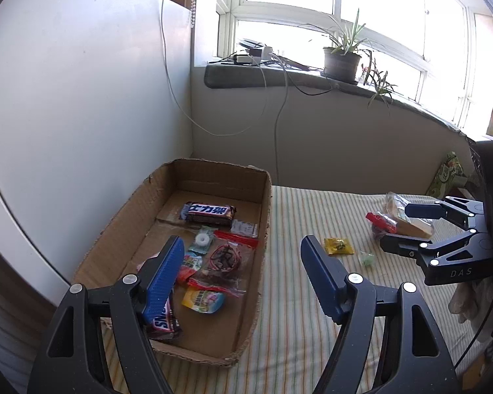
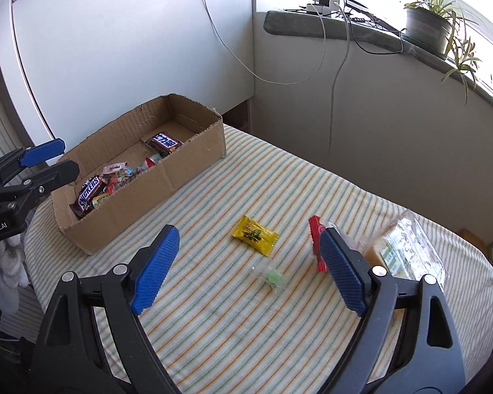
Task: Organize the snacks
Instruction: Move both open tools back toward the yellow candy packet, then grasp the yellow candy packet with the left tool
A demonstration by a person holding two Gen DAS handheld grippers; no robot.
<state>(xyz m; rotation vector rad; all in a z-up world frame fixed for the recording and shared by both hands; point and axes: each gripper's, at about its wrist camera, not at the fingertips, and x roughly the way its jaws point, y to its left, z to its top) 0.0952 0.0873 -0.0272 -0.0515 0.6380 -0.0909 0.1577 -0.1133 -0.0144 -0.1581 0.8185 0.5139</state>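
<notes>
A cardboard box on the striped tablecloth holds several snacks, among them a Snickers bar and a dark bar. My left gripper is open and empty above the box's near right wall. My right gripper is open and empty above the cloth. Between its fingers lie a yellow packet and a small green candy. A red-sealed bag and a clear bag of brown cake lie by its right finger.
A white cabinet stands behind the box. A windowsill with chargers, cables and a potted plant runs along the back. A green packet lies at the far right. The table's edge is near me.
</notes>
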